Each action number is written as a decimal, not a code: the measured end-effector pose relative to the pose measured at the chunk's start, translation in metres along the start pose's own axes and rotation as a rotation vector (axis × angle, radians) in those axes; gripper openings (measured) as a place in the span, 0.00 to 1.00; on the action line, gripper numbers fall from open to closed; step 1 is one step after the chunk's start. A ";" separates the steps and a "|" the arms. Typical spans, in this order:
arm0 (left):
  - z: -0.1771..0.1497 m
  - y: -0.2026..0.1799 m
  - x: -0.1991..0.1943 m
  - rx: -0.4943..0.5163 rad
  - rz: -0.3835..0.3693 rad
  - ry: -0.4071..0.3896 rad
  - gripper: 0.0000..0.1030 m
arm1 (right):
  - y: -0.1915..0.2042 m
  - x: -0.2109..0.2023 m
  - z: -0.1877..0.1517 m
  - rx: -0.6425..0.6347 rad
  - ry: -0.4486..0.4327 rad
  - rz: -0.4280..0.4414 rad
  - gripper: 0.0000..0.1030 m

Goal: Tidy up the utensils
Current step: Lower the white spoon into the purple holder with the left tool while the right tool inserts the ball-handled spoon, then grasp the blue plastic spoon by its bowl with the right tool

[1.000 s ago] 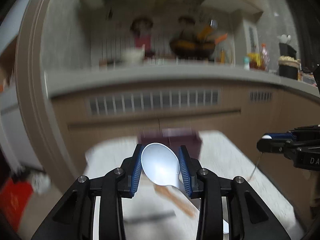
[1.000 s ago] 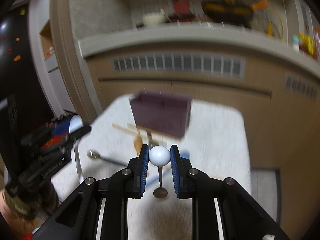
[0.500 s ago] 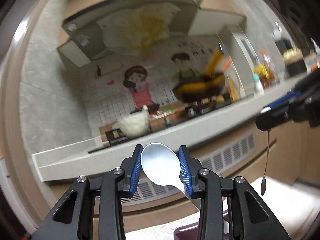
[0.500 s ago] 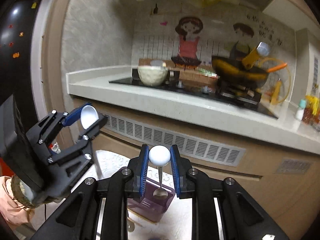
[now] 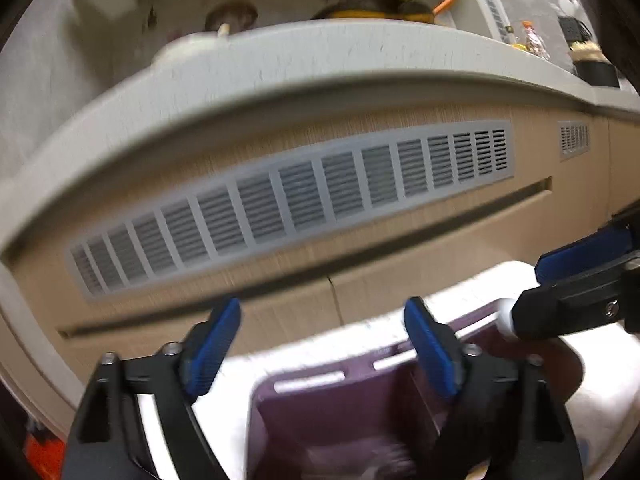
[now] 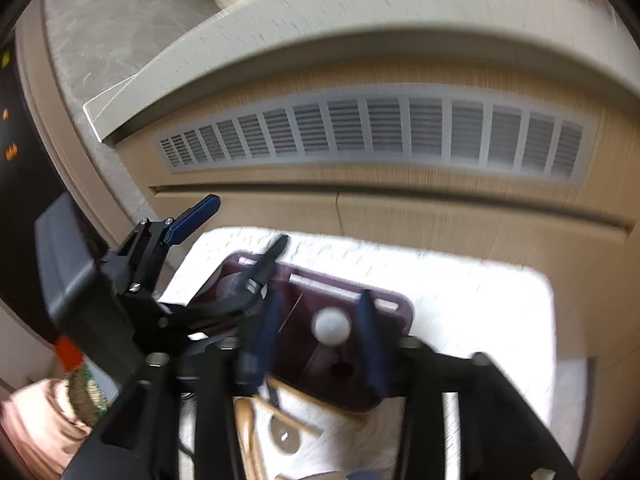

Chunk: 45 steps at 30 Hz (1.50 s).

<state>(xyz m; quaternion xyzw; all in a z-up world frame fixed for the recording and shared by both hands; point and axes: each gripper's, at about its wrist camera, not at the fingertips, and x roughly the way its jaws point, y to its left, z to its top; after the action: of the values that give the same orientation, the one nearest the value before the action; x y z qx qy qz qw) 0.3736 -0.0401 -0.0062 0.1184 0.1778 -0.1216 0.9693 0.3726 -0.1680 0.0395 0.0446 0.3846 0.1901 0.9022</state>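
Observation:
A purple utensil holder (image 5: pixel 344 420) stands on a white cloth, just below both grippers; it also shows in the right wrist view (image 6: pixel 384 312). My left gripper (image 5: pixel 322 352) is open and empty above the holder's left compartment. My right gripper (image 6: pixel 320 332) has its jaws spread around the white ball end (image 6: pixel 332 326) of a thin spoon that hangs into the holder; whether the pads still touch it is blurred. The right gripper's fingers (image 5: pixel 580 280) show at the right of the left wrist view. The left gripper (image 6: pixel 224 236) shows at the left of the right wrist view.
A wooden spoon (image 6: pixel 244 424) and a metal spoon (image 6: pixel 284 438) lie on the white cloth (image 6: pixel 480 320) in front of the holder. A beige cabinet front with a grey vent (image 5: pixel 304 196) stands close behind the table. A person's sleeve (image 6: pixel 36 428) is at lower left.
Both grippers have tipped down over the purple holder. The left gripper has opened and the white spoon is gone from it. The right jaws have widened around the ball-ended spoon.

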 end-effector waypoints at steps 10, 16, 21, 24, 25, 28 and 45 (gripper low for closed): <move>-0.041 0.051 -0.085 -0.319 0.082 0.086 0.87 | -0.006 -0.047 -0.059 -0.143 -0.084 -0.250 0.74; -0.117 0.045 -0.140 -0.382 0.164 0.246 1.00 | -0.019 -0.039 -0.114 -0.092 -0.011 -0.269 0.81; -0.159 0.039 -0.169 -0.446 0.164 0.345 1.00 | -0.024 -0.023 -0.148 0.020 0.043 -0.252 0.87; -0.175 0.041 -0.181 -0.490 0.142 0.385 1.00 | -0.019 -0.009 -0.160 0.053 0.056 -0.243 0.87; -0.178 0.042 -0.184 -0.493 0.154 0.388 1.00 | -0.016 -0.005 -0.164 0.058 0.061 -0.246 0.87; -0.187 0.051 -0.194 -0.531 0.173 0.408 1.00 | -0.006 0.011 -0.168 0.073 0.075 -0.285 0.86; -0.130 0.005 -0.104 -0.448 -0.007 0.481 1.00 | 0.020 0.008 -0.180 0.023 0.121 -0.273 0.09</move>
<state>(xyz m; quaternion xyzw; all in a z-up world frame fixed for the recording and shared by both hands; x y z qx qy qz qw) 0.2392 0.0208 -0.0848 -0.0732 0.4244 -0.0514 0.9010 0.2435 -0.1583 -0.0878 -0.0092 0.4429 0.0637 0.8943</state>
